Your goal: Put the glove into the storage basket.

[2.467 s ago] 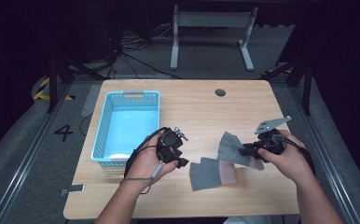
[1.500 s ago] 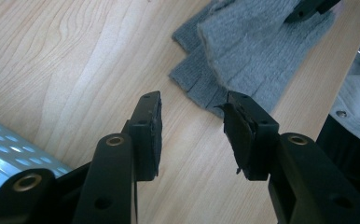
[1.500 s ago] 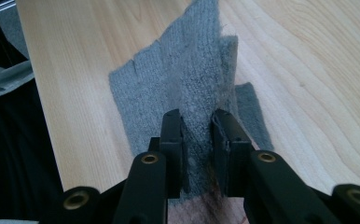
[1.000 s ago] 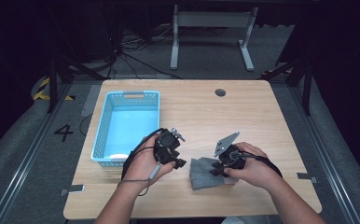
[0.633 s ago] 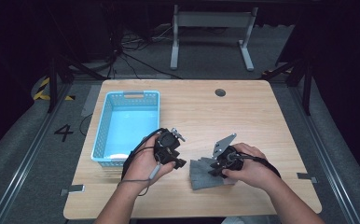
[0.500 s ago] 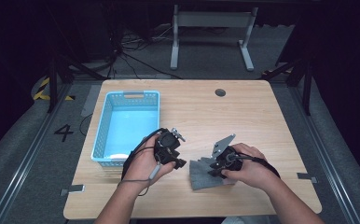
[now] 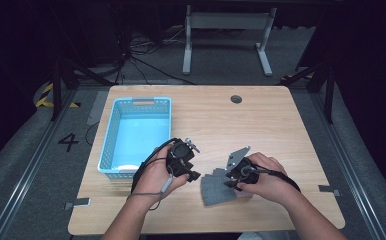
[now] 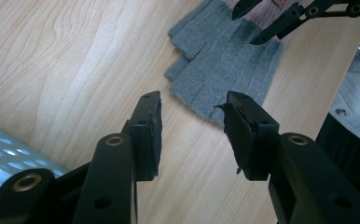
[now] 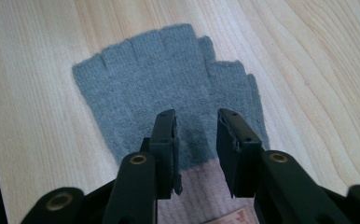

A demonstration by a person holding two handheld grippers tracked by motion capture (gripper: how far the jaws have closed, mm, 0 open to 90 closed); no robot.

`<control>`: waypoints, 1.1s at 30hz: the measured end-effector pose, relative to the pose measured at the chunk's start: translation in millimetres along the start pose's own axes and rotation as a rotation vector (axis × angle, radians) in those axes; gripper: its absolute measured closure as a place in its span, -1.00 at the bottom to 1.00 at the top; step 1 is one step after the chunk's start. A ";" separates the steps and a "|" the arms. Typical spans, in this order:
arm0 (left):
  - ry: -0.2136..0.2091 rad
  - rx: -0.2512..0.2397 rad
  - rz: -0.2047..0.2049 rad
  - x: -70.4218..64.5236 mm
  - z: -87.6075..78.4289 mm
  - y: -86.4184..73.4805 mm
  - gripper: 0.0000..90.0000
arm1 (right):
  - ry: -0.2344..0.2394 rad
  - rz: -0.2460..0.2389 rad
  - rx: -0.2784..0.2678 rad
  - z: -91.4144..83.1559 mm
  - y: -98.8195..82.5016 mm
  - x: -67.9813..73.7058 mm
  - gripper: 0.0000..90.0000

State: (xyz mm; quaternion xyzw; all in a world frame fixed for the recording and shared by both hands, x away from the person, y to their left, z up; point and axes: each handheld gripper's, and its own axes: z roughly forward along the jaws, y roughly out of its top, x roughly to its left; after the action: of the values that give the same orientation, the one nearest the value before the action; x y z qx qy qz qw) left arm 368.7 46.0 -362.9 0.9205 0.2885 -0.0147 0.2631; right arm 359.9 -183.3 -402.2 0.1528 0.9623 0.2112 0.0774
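Currently | gloves [image 9: 169,88]: grey knit, fingerless, pinkish cuff, stacked flat | table [image 7: 261,120]

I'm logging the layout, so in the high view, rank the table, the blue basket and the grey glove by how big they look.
1. Table
2. Blue basket
3. Grey glove, partly covered by the right hand, so its full outline is unsure.

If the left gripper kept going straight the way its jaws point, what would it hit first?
Probably the grey glove: it lies just past the open left gripper on the table, though the gap is hard to judge.
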 end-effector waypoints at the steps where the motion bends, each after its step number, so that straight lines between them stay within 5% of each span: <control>1: -0.002 0.005 0.004 -0.2 0.8 0.3 0.27 | -0.002 0.005 0.000 -1.1 -1.3 -1.1 0.51; 8: -0.012 0.017 0.014 -2.7 6.6 2.7 0.27 | -0.017 0.063 -0.046 -14.2 -10.7 -9.7 0.48; 14: -0.035 0.061 0.033 -3.7 18.3 5.2 0.28 | -0.044 0.181 -0.079 -35.9 -33.1 -22.0 0.36; 22: -0.055 0.109 0.036 -1.1 32.9 6.7 0.29 | -0.024 0.281 -0.026 -40.0 -55.1 -27.2 0.26; 33: -0.077 0.172 0.009 6.6 51.0 2.8 0.38 | 0.047 0.316 0.036 -30.5 -63.1 -23.3 0.23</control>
State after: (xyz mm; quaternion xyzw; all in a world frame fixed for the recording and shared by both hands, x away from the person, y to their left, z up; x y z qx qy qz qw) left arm 382.1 22.4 -406.6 0.9397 0.2717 -0.0736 0.1943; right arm 358.9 -257.1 -400.0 0.2987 0.9314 0.2070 0.0180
